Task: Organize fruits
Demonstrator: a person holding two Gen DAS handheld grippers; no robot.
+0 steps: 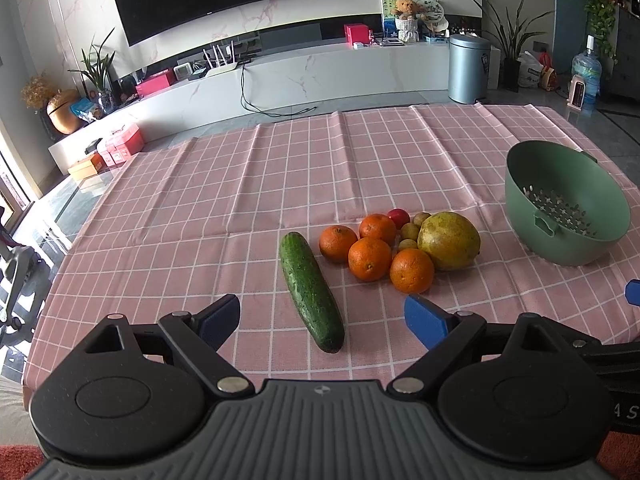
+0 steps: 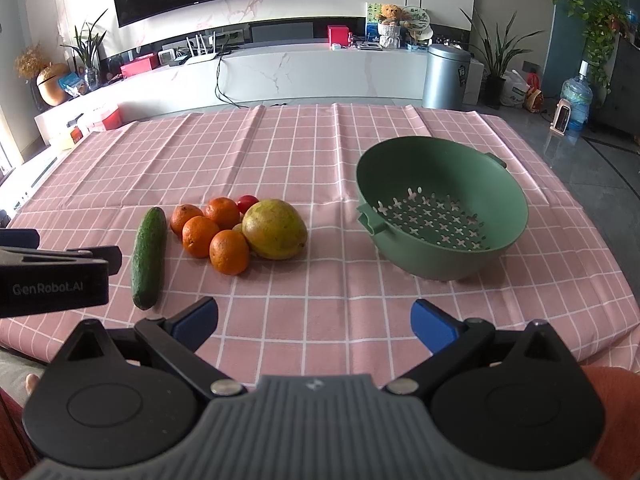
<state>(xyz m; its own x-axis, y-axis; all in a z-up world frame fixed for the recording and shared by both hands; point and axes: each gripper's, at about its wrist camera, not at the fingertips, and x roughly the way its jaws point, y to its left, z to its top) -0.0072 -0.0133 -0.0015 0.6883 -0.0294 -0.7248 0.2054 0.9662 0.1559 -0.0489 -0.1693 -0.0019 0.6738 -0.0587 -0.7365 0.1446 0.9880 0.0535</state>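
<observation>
A green cucumber [image 1: 311,291] [image 2: 149,257] lies on the pink checked tablecloth [image 1: 280,184]. Beside it is a pile of several oranges [image 1: 369,259] [image 2: 229,251], a big yellow-green fruit [image 1: 449,241] [image 2: 274,229], a small red fruit [image 1: 399,217] [image 2: 247,202] and small green-brown fruits [image 1: 410,231]. An empty green colander bowl [image 1: 520,184] [image 2: 372,176] stands to the right. My left gripper [image 1: 322,320] is open, its jaws on either side of the cucumber's near end, above the cloth. My right gripper [image 2: 314,322] is open and empty, in front of the gap between fruit and bowl.
The left gripper's body [image 2: 52,276] shows at the left edge of the right wrist view. Beyond the table's far edge are a white TV cabinet [image 1: 320,72], a grey bin [image 1: 469,68] and potted plants [image 1: 516,40].
</observation>
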